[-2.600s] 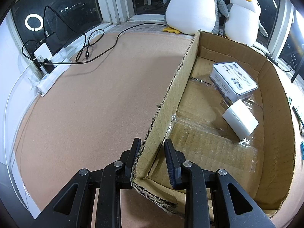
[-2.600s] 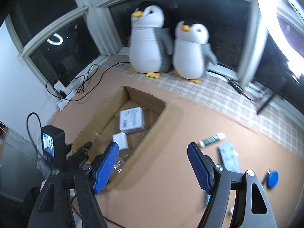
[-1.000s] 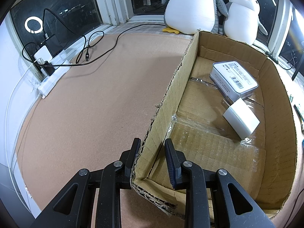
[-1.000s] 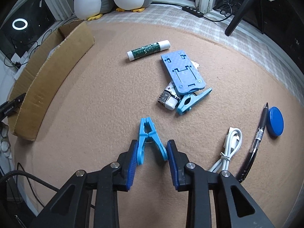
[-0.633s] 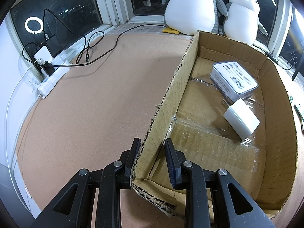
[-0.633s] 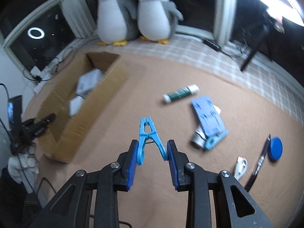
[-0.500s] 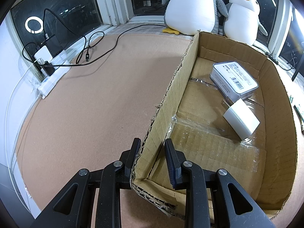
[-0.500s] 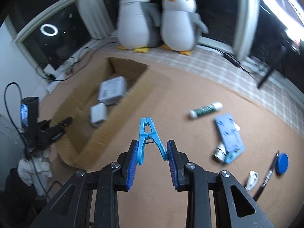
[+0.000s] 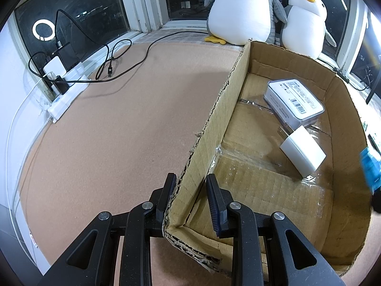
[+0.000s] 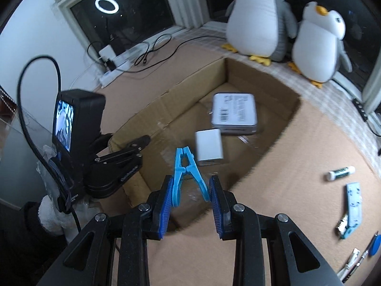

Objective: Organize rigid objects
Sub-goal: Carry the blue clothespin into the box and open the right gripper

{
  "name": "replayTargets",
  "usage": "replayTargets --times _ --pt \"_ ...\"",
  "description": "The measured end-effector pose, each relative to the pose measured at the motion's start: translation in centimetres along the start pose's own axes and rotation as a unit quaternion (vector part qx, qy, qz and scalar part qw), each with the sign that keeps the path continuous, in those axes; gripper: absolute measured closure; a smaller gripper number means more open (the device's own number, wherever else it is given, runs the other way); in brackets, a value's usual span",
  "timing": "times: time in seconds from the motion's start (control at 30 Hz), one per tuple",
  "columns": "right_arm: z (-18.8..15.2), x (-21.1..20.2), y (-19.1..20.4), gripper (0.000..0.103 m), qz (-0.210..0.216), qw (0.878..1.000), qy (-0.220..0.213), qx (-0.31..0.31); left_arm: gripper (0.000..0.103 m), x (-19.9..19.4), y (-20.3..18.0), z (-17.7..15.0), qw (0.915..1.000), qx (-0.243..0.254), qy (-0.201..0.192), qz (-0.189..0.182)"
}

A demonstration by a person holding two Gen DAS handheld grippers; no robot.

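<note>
An open cardboard box (image 9: 215,119) lies on the tan carpet. My left gripper (image 9: 190,190) is shut on its left wall near the front corner, one finger inside and one outside. On the box floor lie a flat white case (image 9: 294,101) and a white charger block (image 9: 302,153). My right gripper (image 10: 190,190) is shut on a blue clothes peg (image 10: 184,169), pinching its two handles. The peg hangs above the box (image 10: 166,109), close to the white block (image 10: 209,146) and the case (image 10: 234,113). A blurred blue shape (image 9: 370,169) shows at the right edge of the left wrist view.
Two plush penguins (image 10: 259,16) sit behind the box. A power strip with cables (image 9: 69,90) lies at the left wall. On the carpet at right lie a glue stick (image 10: 340,172), a blue phone stand (image 10: 353,197), a blue disc (image 10: 373,247) and a pen.
My right gripper lifted the blue peg off the carpet and carried it left until it hangs over the box. The left gripper and the box stayed still.
</note>
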State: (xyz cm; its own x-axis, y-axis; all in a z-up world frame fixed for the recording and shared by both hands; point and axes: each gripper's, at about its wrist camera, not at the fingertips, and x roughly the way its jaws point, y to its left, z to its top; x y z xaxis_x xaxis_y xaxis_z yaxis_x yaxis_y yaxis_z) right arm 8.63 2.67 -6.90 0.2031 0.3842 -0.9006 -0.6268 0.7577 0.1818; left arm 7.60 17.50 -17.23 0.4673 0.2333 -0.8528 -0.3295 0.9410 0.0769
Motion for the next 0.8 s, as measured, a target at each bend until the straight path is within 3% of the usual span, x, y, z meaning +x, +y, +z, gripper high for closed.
replayTargets --times 0.53,0.63,0.7,0.8 --pt "0.1 3.9 2.1 0.075 -0.011 0.999 0.033 -0.03 0.075 0.1 0.0 0.0 1.0 0.0 0.0 0.0" --pt "0.1 3.9 2.1 0.071 -0.015 0.999 0.029 -0.031 0.075 0.1 0.0 0.0 1.0 0.0 0.0 0.0" --pt "0.2 4.0 2.0 0.058 -0.009 0.999 0.033 -0.024 0.075 0.1 0.0 0.0 1.0 0.0 0.0 0.0" --pt "0.1 3.6 1.9 0.058 -0.008 0.999 0.028 -0.024 0.075 0.1 0.0 0.0 1.0 -0.001 -0.001 0.0"
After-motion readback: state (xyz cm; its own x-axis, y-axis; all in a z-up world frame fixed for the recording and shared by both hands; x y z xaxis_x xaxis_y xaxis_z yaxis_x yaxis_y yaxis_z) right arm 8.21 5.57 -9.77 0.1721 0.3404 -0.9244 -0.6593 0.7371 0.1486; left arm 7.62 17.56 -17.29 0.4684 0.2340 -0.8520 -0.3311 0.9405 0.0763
